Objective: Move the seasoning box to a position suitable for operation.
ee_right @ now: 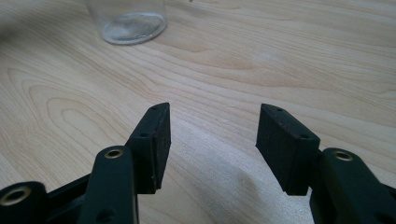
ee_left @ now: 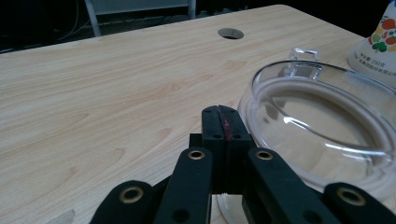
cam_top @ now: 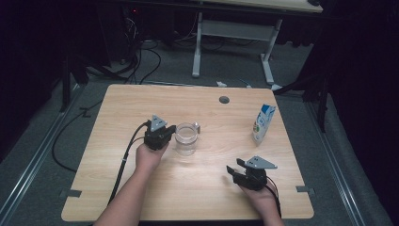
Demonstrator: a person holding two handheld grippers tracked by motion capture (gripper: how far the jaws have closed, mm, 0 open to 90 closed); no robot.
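The clear glass measuring cup (cam_top: 186,138) stands upright near the middle of the wooden table (cam_top: 117,188), its handle at about 1 o'clock. The left gripper (cam_top: 172,130) sits just beside the cup at its 9 o'clock, jaws pressed together with nothing between them, next to the rim. The right gripper (cam_top: 235,167) rests at the cup's 4 o'clock, well apart, jaws spread and empty. A small carton (cam_top: 263,123) stands at 3 o'clock.
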